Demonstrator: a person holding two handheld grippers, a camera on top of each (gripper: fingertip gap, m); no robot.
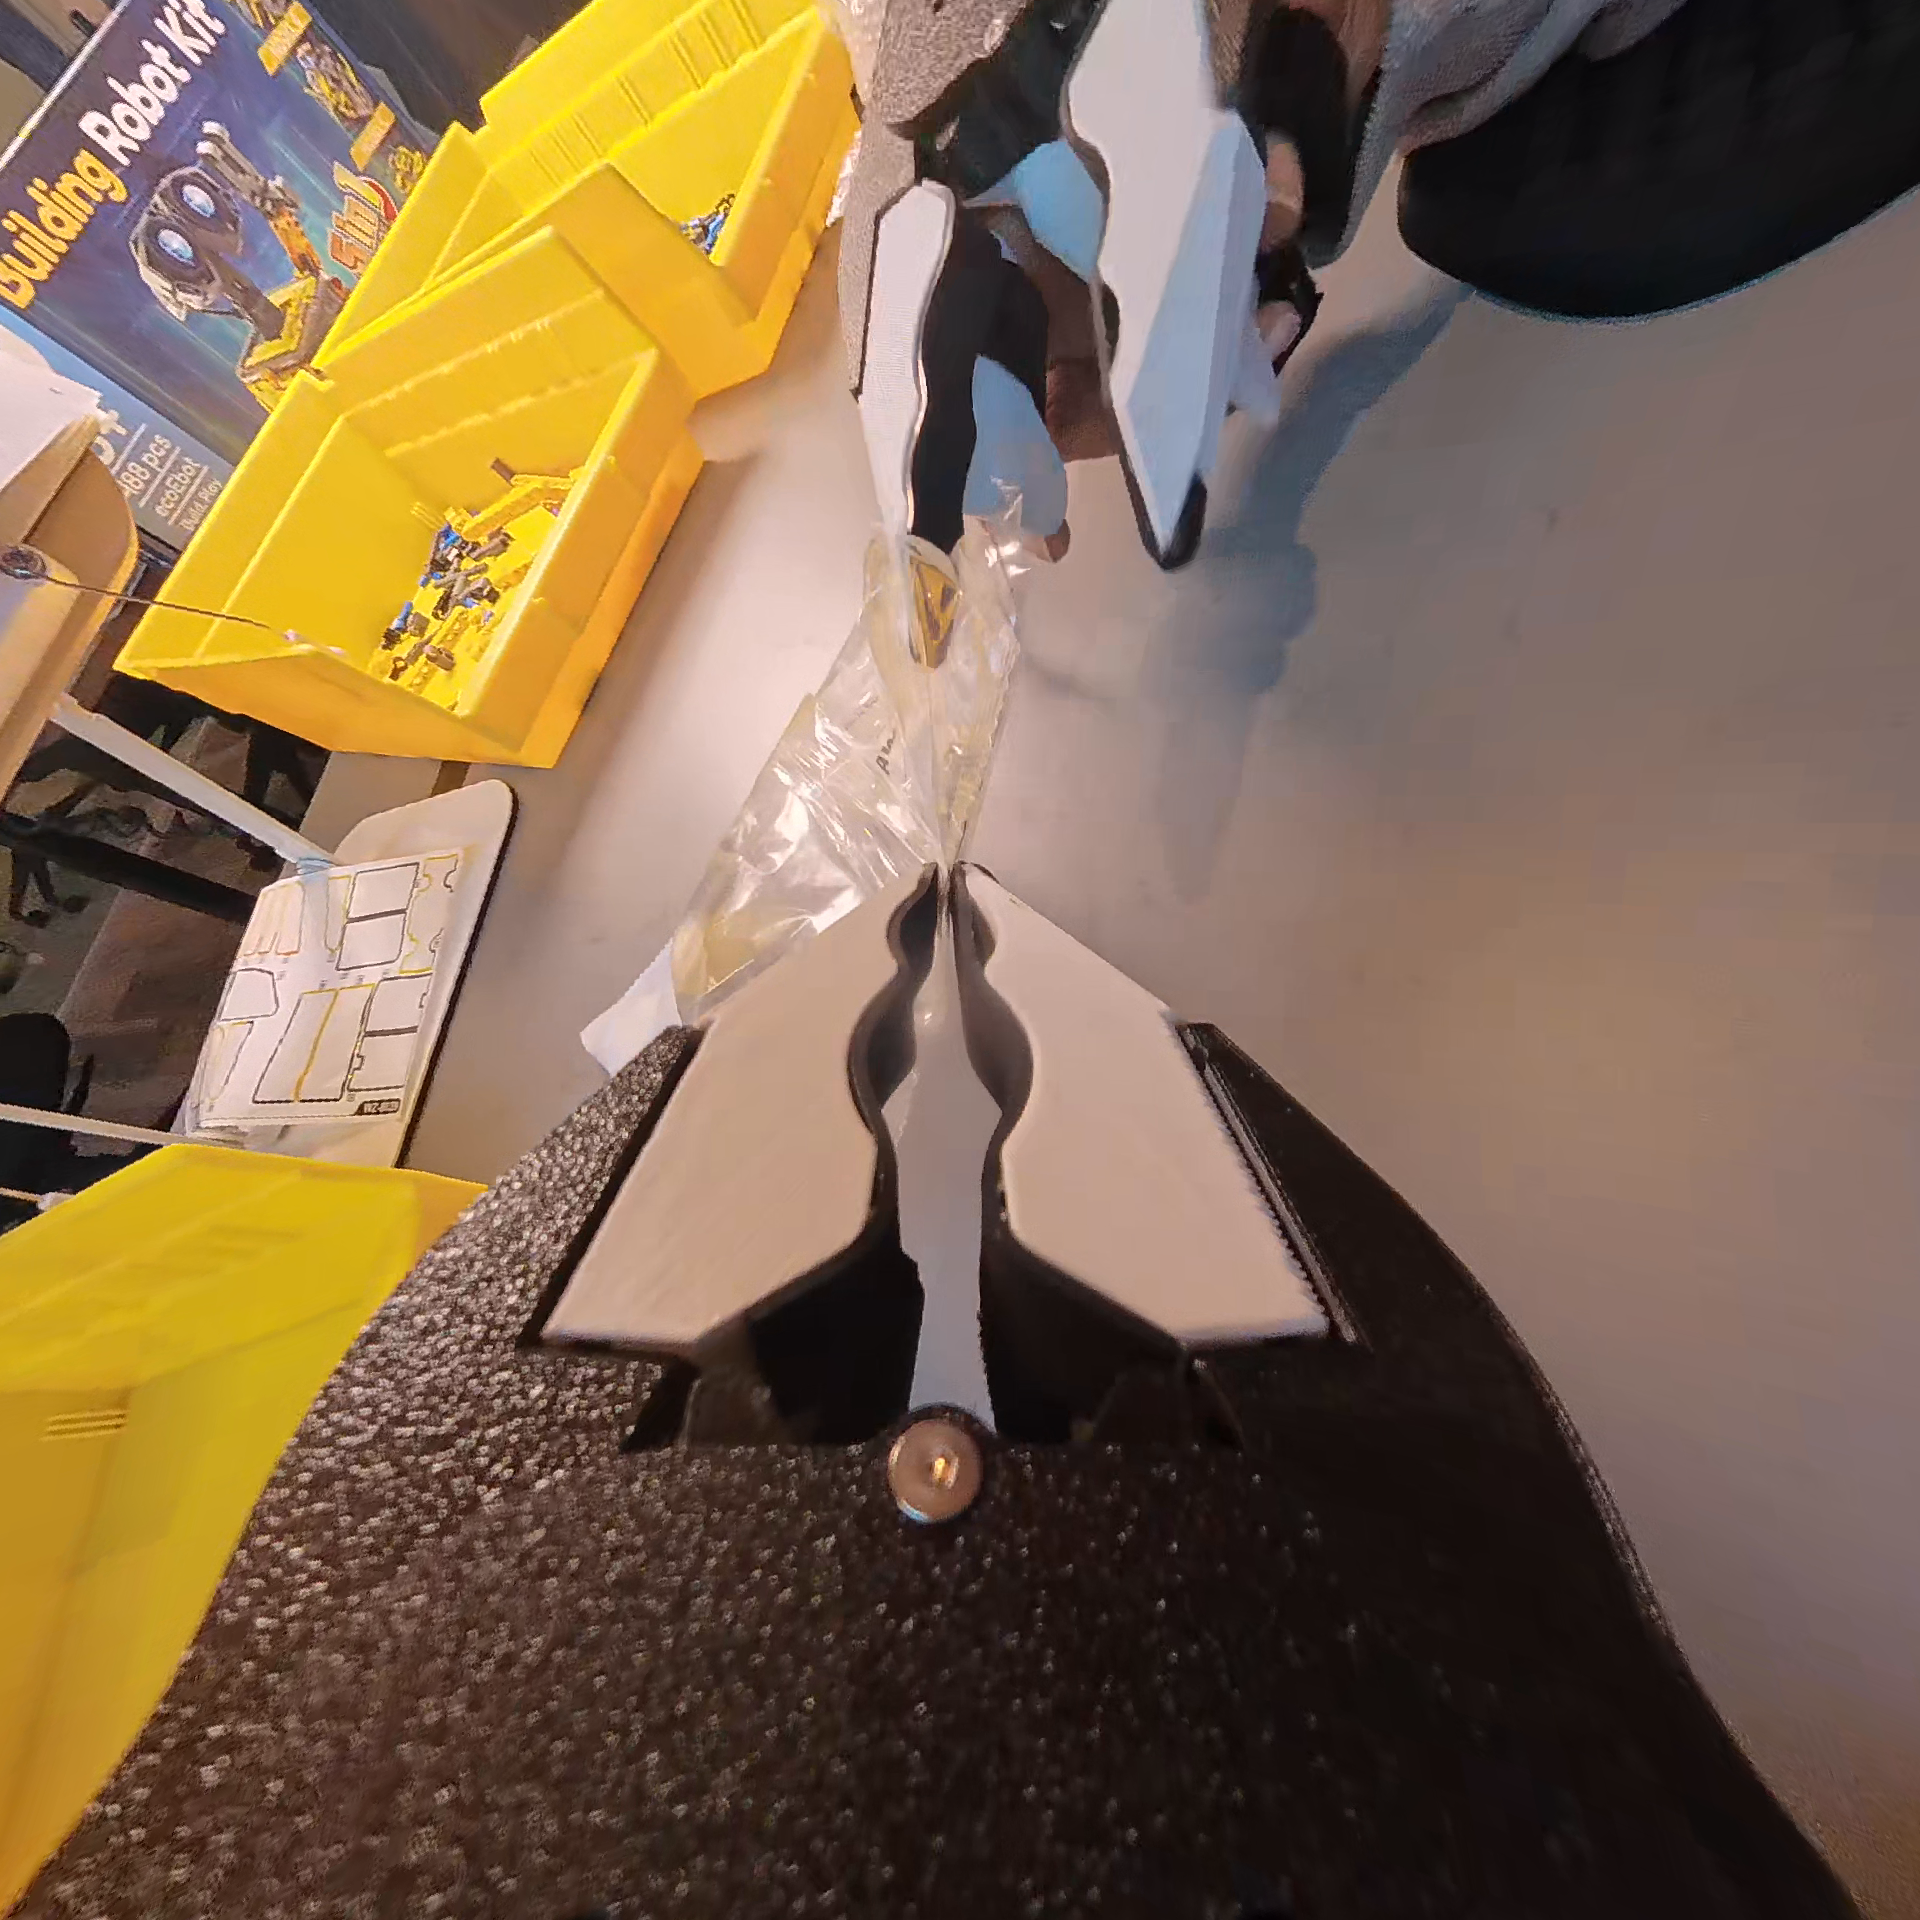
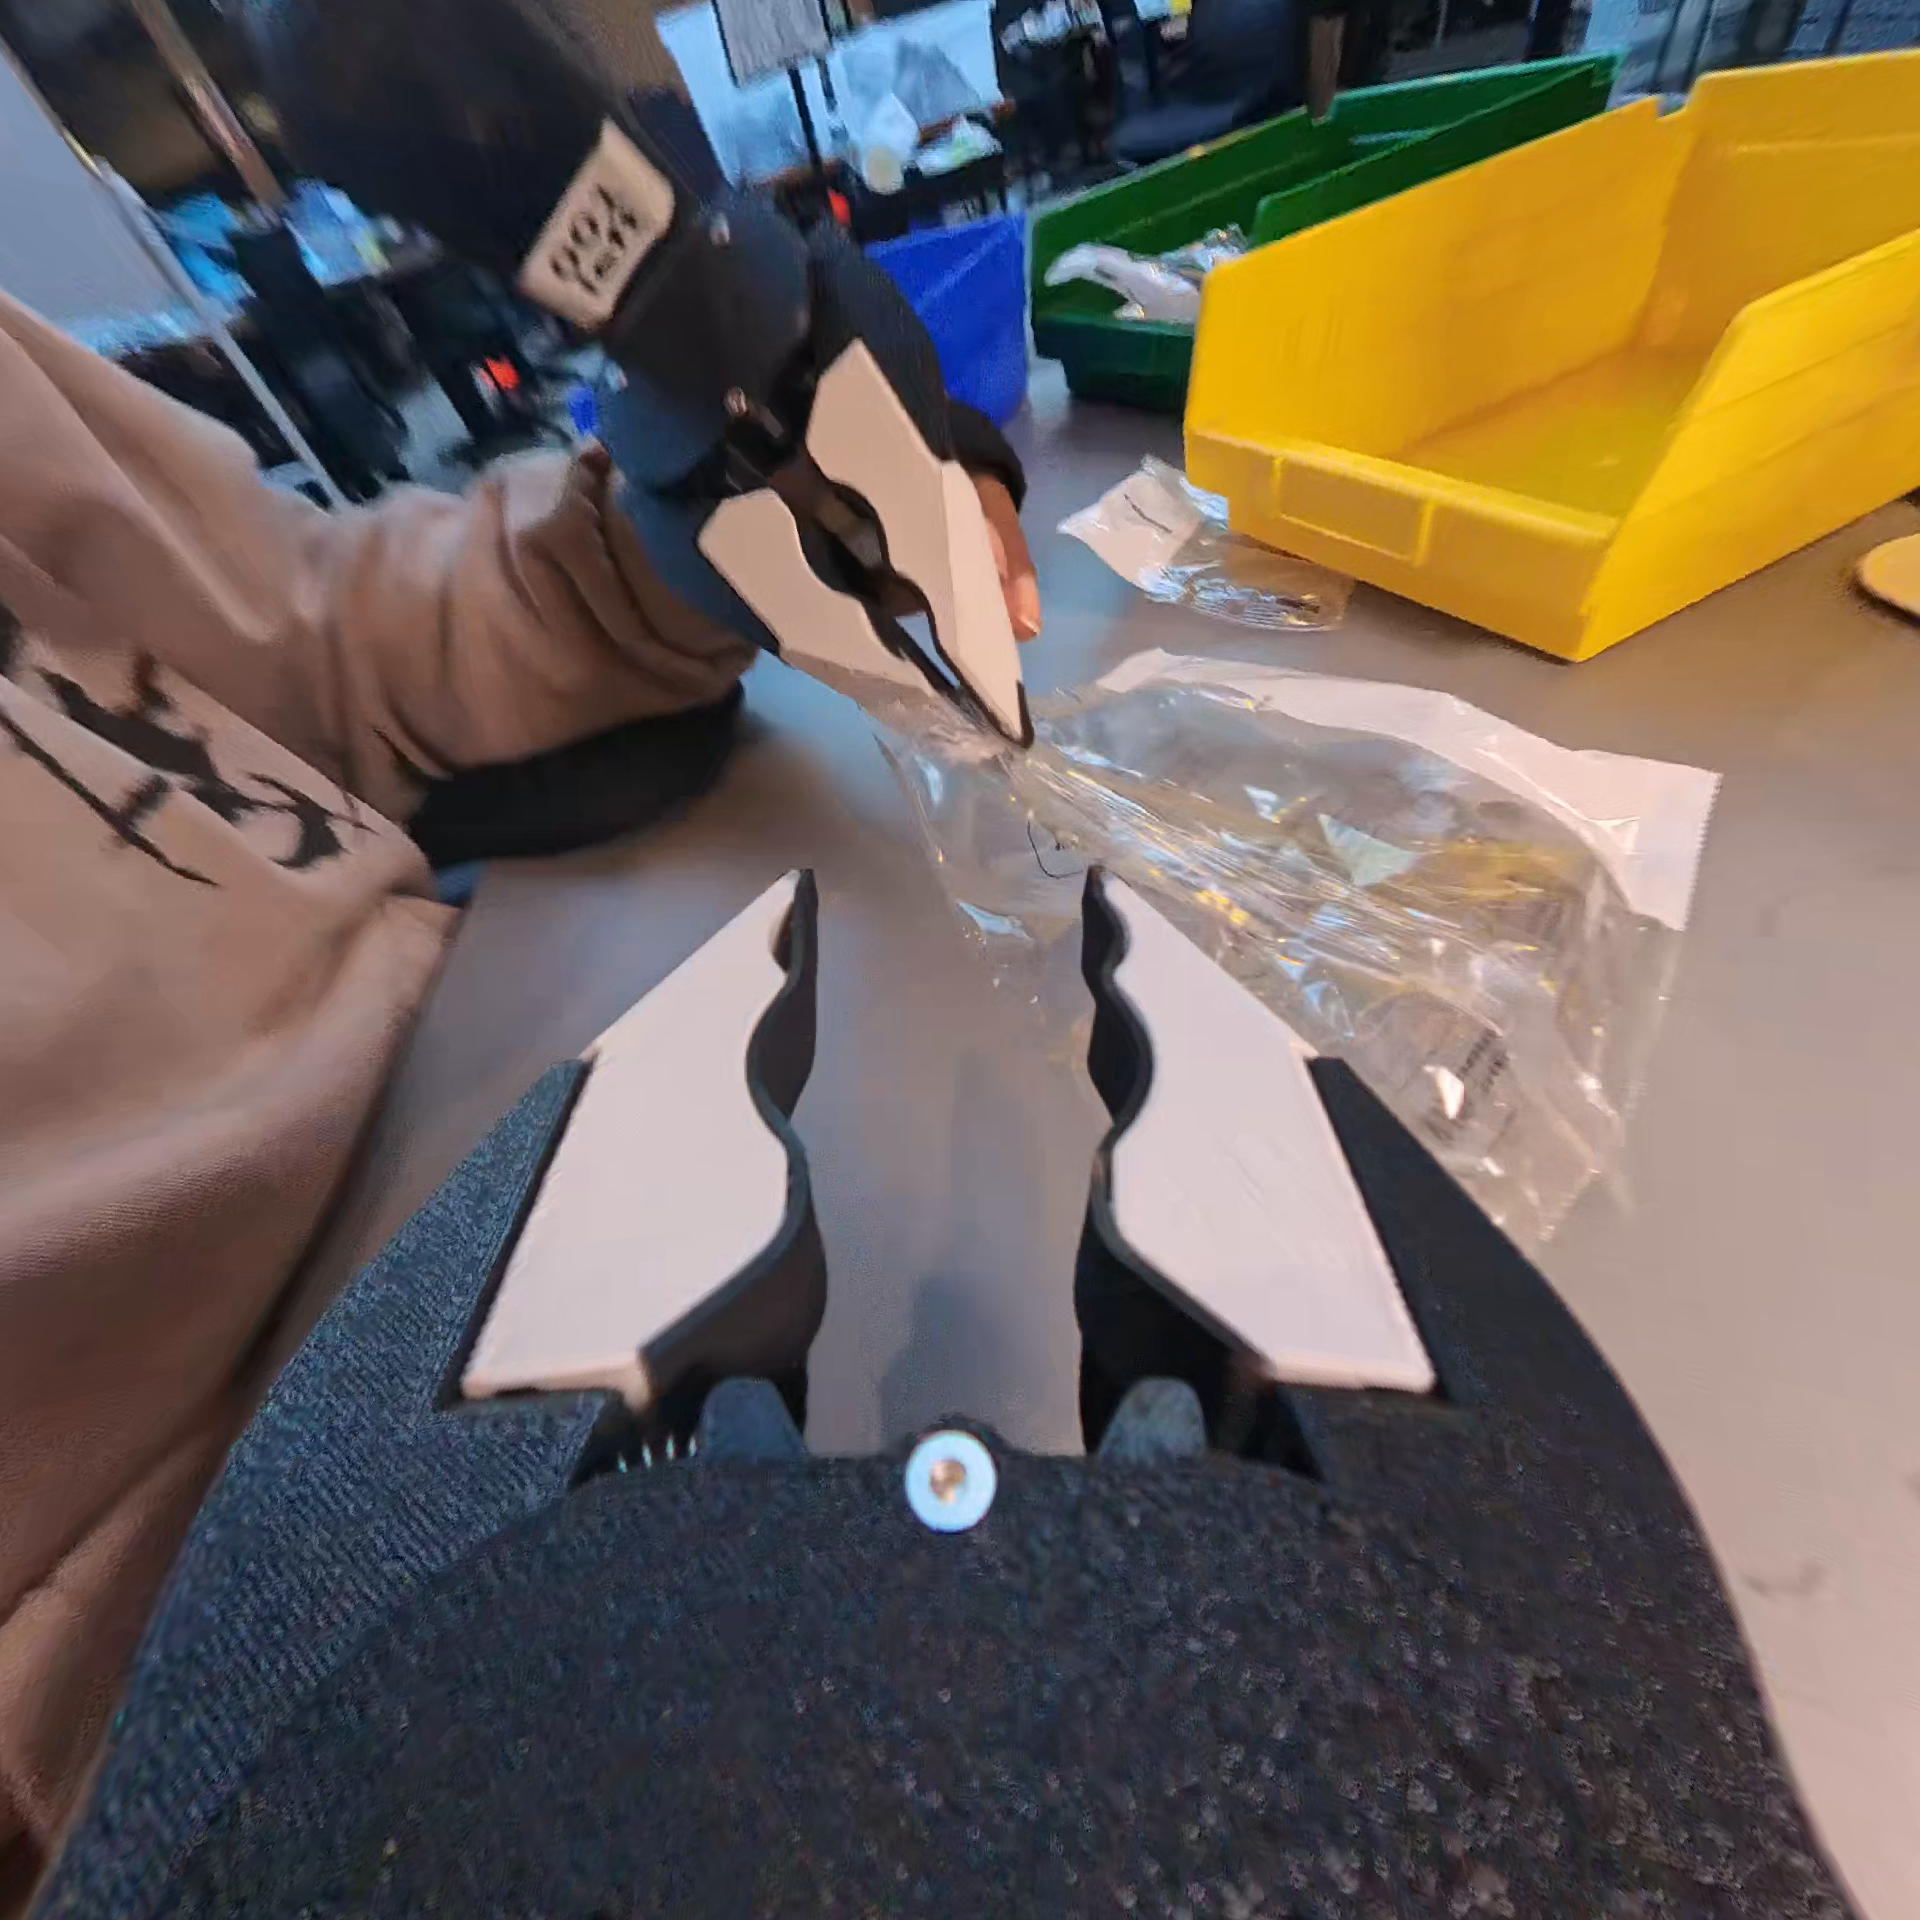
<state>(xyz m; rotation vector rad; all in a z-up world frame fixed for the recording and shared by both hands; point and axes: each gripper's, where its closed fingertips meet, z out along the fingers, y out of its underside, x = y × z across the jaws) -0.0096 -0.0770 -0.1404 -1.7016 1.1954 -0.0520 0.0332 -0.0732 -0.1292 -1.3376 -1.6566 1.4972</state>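
Observation:
A crumpled clear plastic bag (image 2: 1299, 862) with small parts inside lies on the grey table (image 2: 1766, 1351). My left gripper (image 1: 951, 871) is shut on one end of the bag (image 1: 862, 790) and pulls the film taut. It also shows in the right wrist view (image 2: 1003, 722), tips pinched on the bag. My right gripper (image 2: 945, 883) is open and empty, low over the table, with its right fingertip at the bag's near edge. In the left wrist view the right gripper (image 1: 1044, 540) is open at the bag's far end.
Yellow bins (image 1: 312, 582) holding small parts stand left of the bag, with another yellow bin (image 1: 156, 1351) nearer. A printed kit box (image 1: 156, 208) and a sticker sheet (image 1: 332, 997) are nearby. A yellow bin (image 2: 1558, 416), green bin (image 2: 1247, 208), blue bin (image 2: 966, 291), small bag (image 2: 1195, 551) and a person's brown sleeve (image 2: 208, 727) show. Tip to tip, the grippers are about 5 cm apart.

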